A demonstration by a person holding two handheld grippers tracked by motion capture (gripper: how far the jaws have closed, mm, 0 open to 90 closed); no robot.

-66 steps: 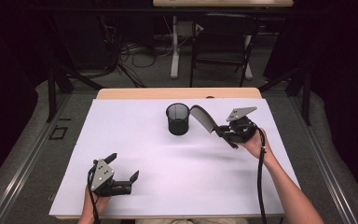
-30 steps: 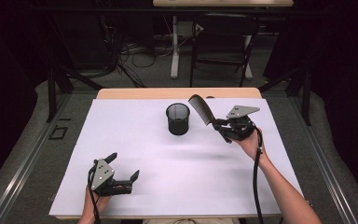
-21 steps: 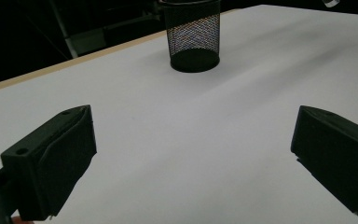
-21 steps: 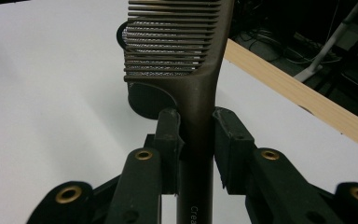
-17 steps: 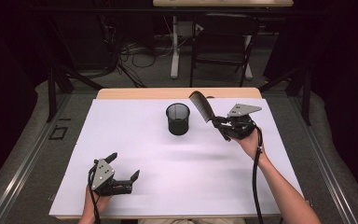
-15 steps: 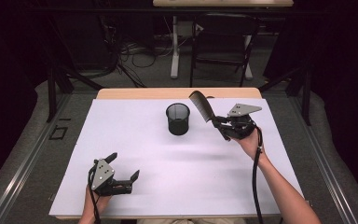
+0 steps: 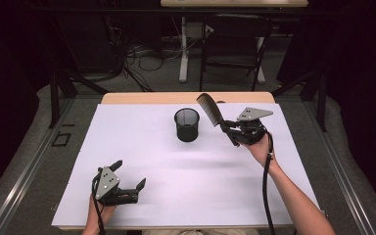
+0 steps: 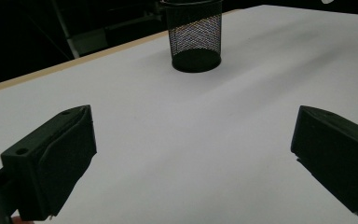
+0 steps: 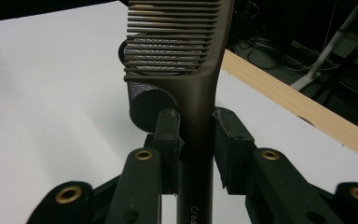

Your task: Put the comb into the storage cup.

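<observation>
A dark comb point(image 7: 209, 109) is held up in the air, teeth end highest, just right of a black mesh cup point(image 7: 186, 125) at the table's far middle. My right gripper point(image 7: 226, 128) is shut on the comb's handle point(image 9: 196, 140); in the right gripper view the comb's teeth point(image 9: 168, 42) stand in front of the mesh cup point(image 9: 142, 105). My left gripper point(image 7: 128, 178) rests near the front left of the table, open, with nothing between its fingers point(image 8: 51, 158). The mesh cup point(image 8: 194, 39) stands upright well beyond it.
A white sheet point(image 7: 176, 166) covers most of the table, with a bare wooden strip point(image 7: 186, 98) along the far edge. Beyond the table are chair legs and cables on the floor point(image 7: 142, 54). Each gripper's cable point(image 7: 266, 196) trails back along the forearm.
My right gripper has carried the comb a little up and towards the far side, bringing it closer to the mesh cup. The left gripper has stayed put.
</observation>
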